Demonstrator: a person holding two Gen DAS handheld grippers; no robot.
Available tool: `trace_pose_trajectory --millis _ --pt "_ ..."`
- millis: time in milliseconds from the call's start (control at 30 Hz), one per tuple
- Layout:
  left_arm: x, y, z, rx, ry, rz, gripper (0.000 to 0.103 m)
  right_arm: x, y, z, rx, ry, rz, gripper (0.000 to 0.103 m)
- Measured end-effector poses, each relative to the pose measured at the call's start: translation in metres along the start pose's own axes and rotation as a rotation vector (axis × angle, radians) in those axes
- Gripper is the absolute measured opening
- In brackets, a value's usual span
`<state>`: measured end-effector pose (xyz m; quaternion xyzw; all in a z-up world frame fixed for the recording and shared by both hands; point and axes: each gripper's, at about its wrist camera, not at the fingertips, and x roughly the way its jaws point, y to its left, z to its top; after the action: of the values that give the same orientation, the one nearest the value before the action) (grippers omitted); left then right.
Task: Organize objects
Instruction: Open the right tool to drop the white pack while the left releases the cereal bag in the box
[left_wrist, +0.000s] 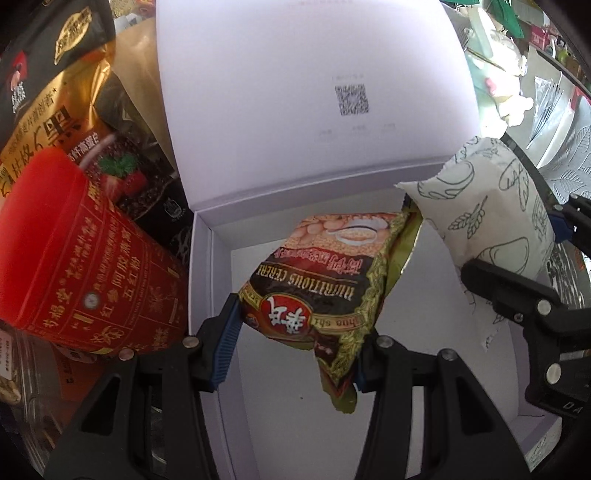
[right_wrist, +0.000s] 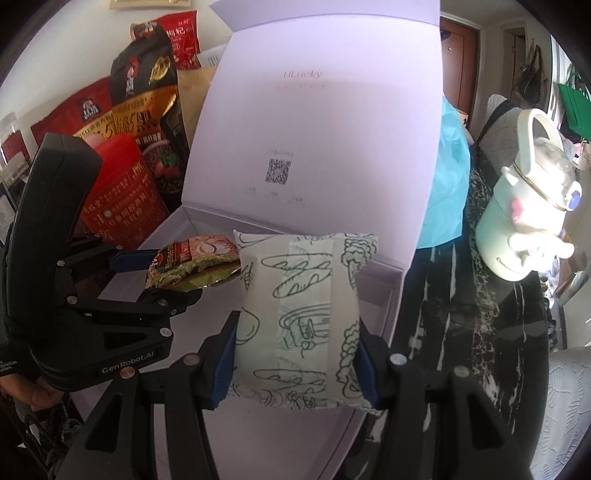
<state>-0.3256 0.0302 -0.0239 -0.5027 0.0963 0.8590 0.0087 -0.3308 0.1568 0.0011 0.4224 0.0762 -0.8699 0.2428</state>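
Left gripper (left_wrist: 295, 354) pinches cereal sachet (left_wrist: 325, 280) over open white box (left_wrist: 201, 266); right gripper (right_wrist: 295, 365) clamps white bread packet (right_wrist: 299, 317) (line drawings) just right.

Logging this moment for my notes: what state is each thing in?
White box: lid open, upright.
Cereal packet: gripped, held over the box.
White printed packet: gripped, held over the box.
Left gripper: shut on cereal packet.
Right gripper: shut on white printed packet.

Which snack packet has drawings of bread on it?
The white packet in the right gripper. The cereal packet in the left gripper is brown and printed.
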Motion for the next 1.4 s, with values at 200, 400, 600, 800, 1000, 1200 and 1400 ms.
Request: trace_pose_trajectory --millis 200,400,600,800,1000,1200,1400 --pt "0.004 0.004 -0.001 -0.013 0.028 0.001 0.049 0.007 0.005 -0.001 -0.027 0.014 -0.017 0.056" --pt "0.005 0.009 -0.002 -0.023 0.041 0.010 0.049 0.012 0.006 0.000 -0.026 0.025 -0.030 0.057" --pt "0.002 0.013 -0.003 -0.023 0.040 0.015 0.049 0.012 0.006 0.000 -0.029 0.022 -0.032 0.058" --pt "-0.002 0.016 -0.005 -0.020 0.037 0.023 0.051 0.013 0.007 0.001 -0.032 0.021 -0.040 0.058" --pt "-0.008 0.015 -0.009 0.012 0.027 0.004 0.063 0.015 0.007 0.001 -0.031 0.027 -0.057 0.061" --pt "-0.018 0.014 -0.016 0.008 0.026 -0.012 0.068 0.003 0.006 0.000 -0.022 0.009 -0.079 0.068" --pt "-0.048 0.020 -0.024 -0.016 -0.055 -0.031 0.070 -0.020 0.004 -0.003 0.010 -0.011 -0.113 0.069"
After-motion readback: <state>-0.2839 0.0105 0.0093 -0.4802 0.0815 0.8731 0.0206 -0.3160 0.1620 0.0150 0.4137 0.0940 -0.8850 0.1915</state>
